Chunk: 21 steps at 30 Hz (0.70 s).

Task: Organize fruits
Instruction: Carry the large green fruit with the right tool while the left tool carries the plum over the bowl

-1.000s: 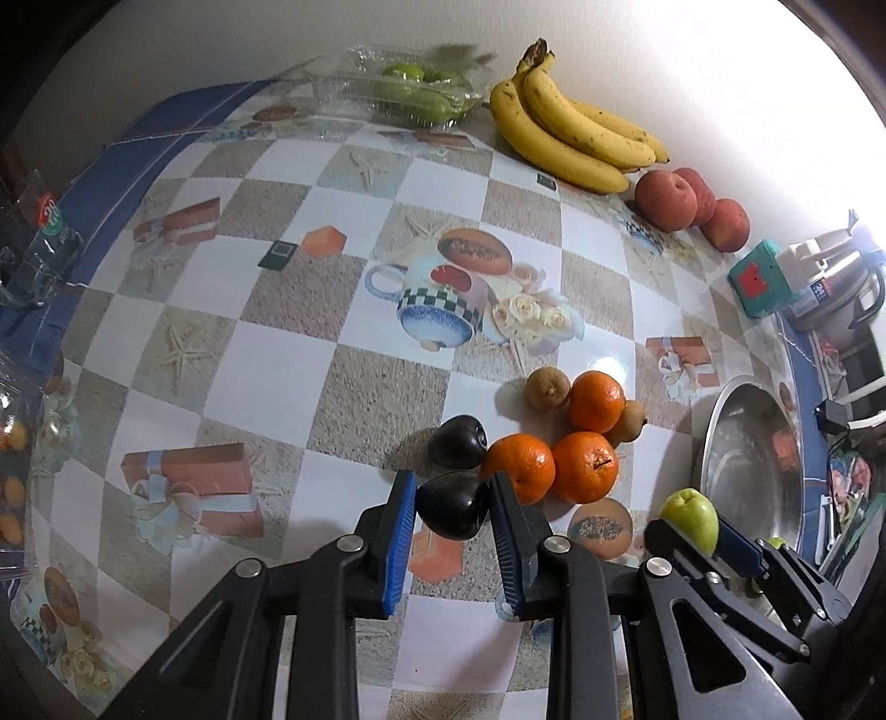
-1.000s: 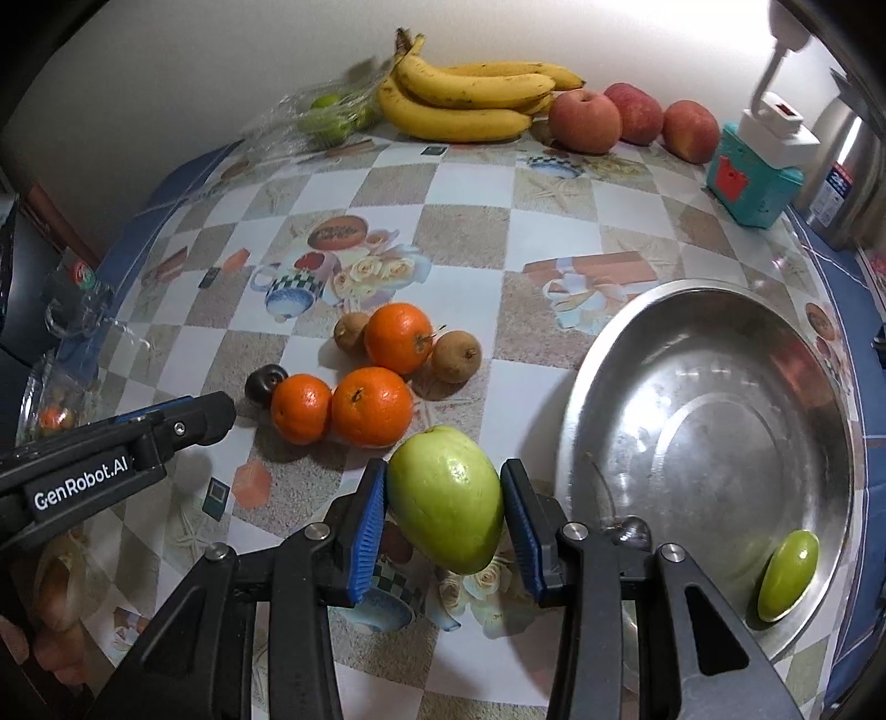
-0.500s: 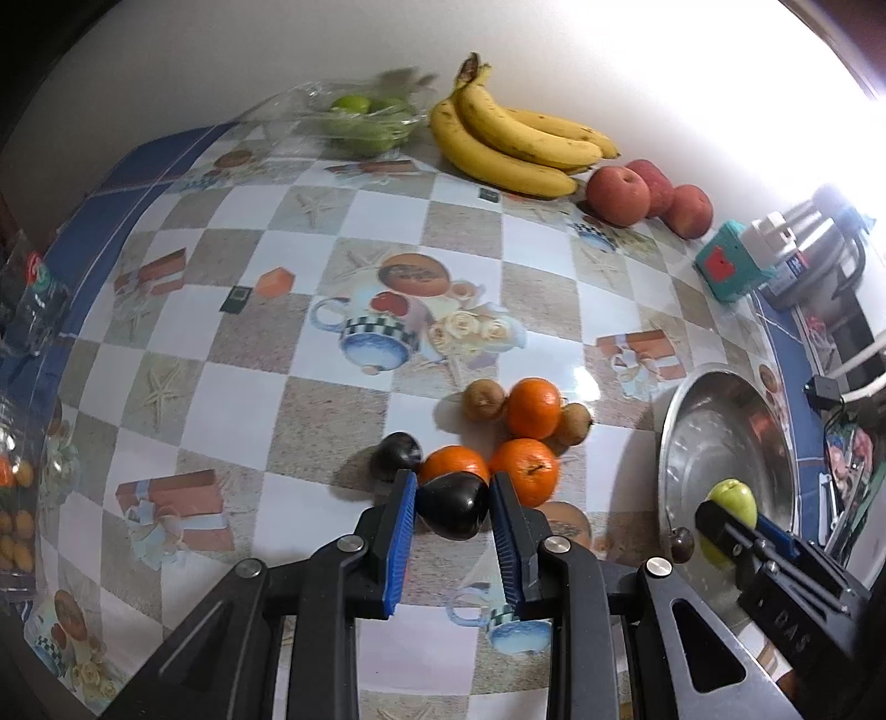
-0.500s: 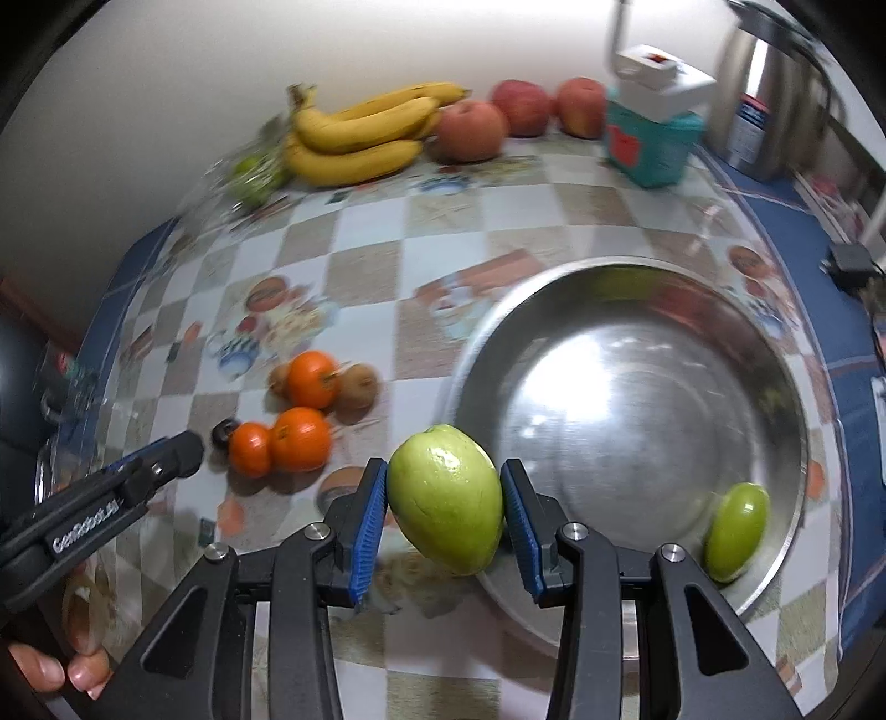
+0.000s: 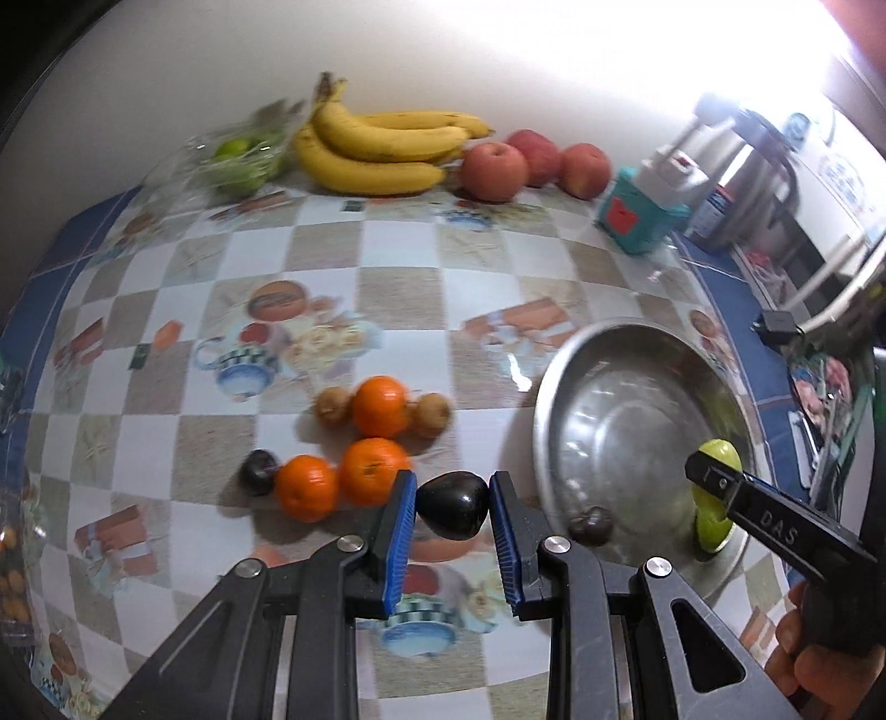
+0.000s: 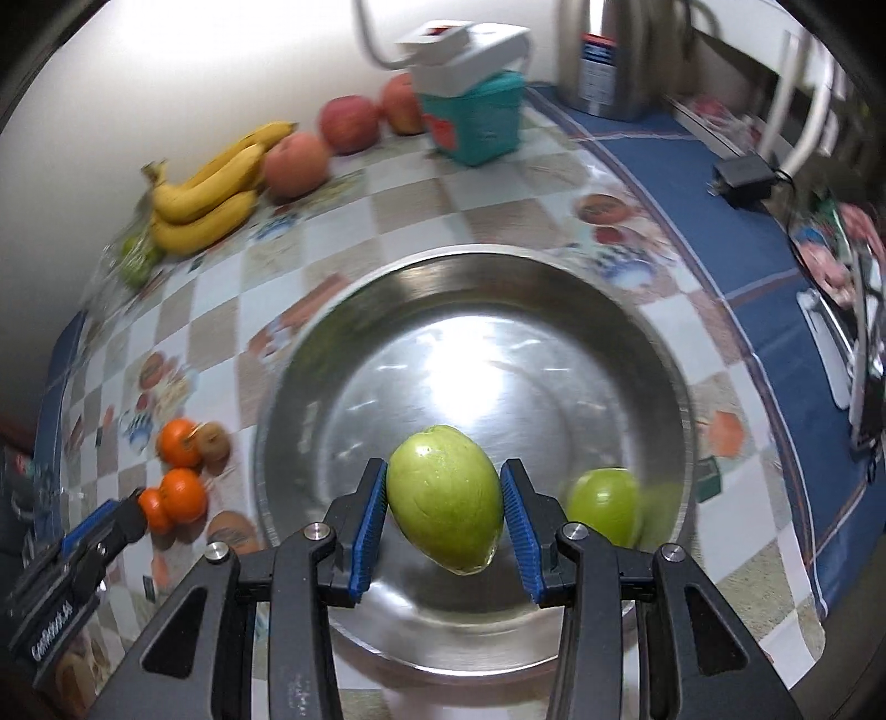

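My left gripper is shut on a dark plum, held above the tablecloth just left of the steel bowl. My right gripper is shut on a large green fruit, held over the bowl; it shows in the left wrist view too. A smaller green fruit lies in the bowl at the right. A dark fruit lies at the bowl's near side. Three oranges, two kiwis and another plum sit left of the bowl.
Bananas, three red apples and a bag of green fruit line the far wall. A teal and white box and a steel kettle stand at the far right. A black adapter lies on the blue border.
Both grippers have moved right with their fruits. The green fruit is now over the bowl's inside; the plum has moved from by the oranges to near the bowl's left rim.
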Each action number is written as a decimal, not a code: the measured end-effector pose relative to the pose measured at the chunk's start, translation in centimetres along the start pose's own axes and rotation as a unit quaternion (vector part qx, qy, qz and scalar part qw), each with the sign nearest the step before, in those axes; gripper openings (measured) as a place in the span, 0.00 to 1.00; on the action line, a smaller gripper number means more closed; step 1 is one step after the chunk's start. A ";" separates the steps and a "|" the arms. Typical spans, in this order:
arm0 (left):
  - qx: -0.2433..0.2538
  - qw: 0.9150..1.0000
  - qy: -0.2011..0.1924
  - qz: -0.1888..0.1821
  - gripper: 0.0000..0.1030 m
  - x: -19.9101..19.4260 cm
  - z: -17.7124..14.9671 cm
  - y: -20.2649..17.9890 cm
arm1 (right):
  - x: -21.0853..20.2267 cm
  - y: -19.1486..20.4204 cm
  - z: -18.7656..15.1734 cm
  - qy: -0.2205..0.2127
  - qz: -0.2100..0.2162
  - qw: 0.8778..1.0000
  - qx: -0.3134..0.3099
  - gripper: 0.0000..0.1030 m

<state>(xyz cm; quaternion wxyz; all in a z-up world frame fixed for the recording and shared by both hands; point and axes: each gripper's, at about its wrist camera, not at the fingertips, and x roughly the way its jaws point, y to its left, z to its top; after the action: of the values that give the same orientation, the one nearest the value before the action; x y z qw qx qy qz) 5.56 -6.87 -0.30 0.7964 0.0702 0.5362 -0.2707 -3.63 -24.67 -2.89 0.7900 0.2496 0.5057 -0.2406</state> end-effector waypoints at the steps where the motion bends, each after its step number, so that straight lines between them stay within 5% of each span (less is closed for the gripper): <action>1: 0.007 1.000 0.000 -0.004 0.28 0.1 0.0 -0.6 | 0.0 -0.6 0.1 -0.001 -0.002 1.000 0.007 0.42; 21: 0.130 0.990 -0.046 -0.028 0.28 2.9 -0.6 -9.4 | 0.4 -5.4 1.2 -0.043 -0.019 0.997 0.055 0.42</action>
<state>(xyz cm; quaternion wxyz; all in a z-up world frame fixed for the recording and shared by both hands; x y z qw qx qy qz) 1.14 -15.55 -1.44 0.7966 0.1454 0.4612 -0.3627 -6.09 -29.54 -3.63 0.7916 0.2726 0.4615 -0.2932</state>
